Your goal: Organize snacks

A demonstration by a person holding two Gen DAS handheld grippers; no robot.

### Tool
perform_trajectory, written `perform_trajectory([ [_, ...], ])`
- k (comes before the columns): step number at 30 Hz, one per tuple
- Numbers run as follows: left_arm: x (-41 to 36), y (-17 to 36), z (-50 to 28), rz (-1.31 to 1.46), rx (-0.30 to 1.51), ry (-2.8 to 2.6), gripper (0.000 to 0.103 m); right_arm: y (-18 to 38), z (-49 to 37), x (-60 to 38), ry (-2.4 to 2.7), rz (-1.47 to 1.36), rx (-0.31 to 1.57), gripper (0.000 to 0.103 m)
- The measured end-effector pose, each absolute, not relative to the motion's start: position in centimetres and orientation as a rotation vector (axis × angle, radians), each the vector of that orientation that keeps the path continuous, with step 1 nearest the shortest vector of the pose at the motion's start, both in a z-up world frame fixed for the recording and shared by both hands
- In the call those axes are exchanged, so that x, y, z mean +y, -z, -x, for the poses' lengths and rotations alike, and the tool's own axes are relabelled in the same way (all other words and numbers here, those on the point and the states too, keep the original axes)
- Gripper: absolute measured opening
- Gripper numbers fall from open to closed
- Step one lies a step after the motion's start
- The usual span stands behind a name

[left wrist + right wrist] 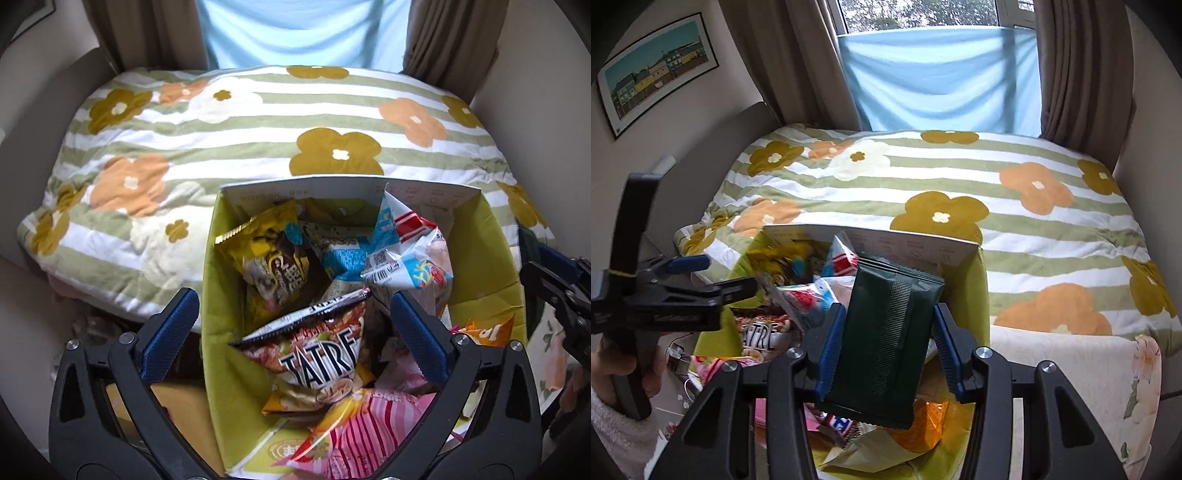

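A green open box [210,291] holds several snack bags: a yellow-brown one [273,262], a blue-white one [402,254], a dark "TATRE" bag [321,354] and a pink striped one [362,432]. My left gripper [293,325] is open and empty, its fingers straddling the box's left wall and the snacks. My right gripper [888,354] holds a dark green packet [886,339] between its pads over the box [975,291]. The packet's left side rests on the left pad; a small gap shows at the right pad. The left gripper also shows in the right wrist view [713,280].
The box stands against a bed with a striped flowered quilt [258,129]. Brown curtains [798,62] and a blue cloth [942,77] hang behind. A floral cloth [1071,369] lies right of the box. A framed picture [657,70] hangs at left.
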State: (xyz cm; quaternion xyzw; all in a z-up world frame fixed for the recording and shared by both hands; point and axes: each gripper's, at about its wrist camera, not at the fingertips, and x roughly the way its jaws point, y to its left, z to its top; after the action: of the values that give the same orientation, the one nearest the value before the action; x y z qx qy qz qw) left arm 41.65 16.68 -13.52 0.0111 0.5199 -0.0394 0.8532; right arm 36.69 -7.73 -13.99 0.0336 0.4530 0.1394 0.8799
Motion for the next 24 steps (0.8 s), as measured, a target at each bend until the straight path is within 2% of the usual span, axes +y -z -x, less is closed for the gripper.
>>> perform_trajectory([
  [7, 17.4, 12.7, -39.8, 0.028, 1.071, 0.055, 0.103, 15.2, -37.8, -8.1, -0.264, -0.077, 0.984, 0.044],
  [9, 17.7, 12.4, -39.4, 0.048, 1.069, 0.066, 0.103, 15.6, -38.4, -8.0, -0.255, -0.072, 1.005, 0.048],
  [10, 17.8, 12.3, -39.1, 0.061, 1.069, 0.074, 0.103, 15.8, -38.6, -7.9, -0.252, -0.074, 1.019, 0.059],
  [11, 17.9, 12.2, -38.9, 0.065, 1.069, 0.075, 0.103, 16.0, -38.7, -8.0, -0.245, -0.083, 1.030, 0.078],
  [13, 18.0, 12.1, -38.2, 0.060, 1.068, 0.068, 0.103, 15.9, -38.2, -8.4, -0.219, -0.100, 1.013, 0.097],
  [24, 17.8, 10.5, -34.1, 0.050, 1.009, 0.085, 0.103, 13.6, -33.6, -9.8, -0.151, -0.141, 0.957, 0.098],
])
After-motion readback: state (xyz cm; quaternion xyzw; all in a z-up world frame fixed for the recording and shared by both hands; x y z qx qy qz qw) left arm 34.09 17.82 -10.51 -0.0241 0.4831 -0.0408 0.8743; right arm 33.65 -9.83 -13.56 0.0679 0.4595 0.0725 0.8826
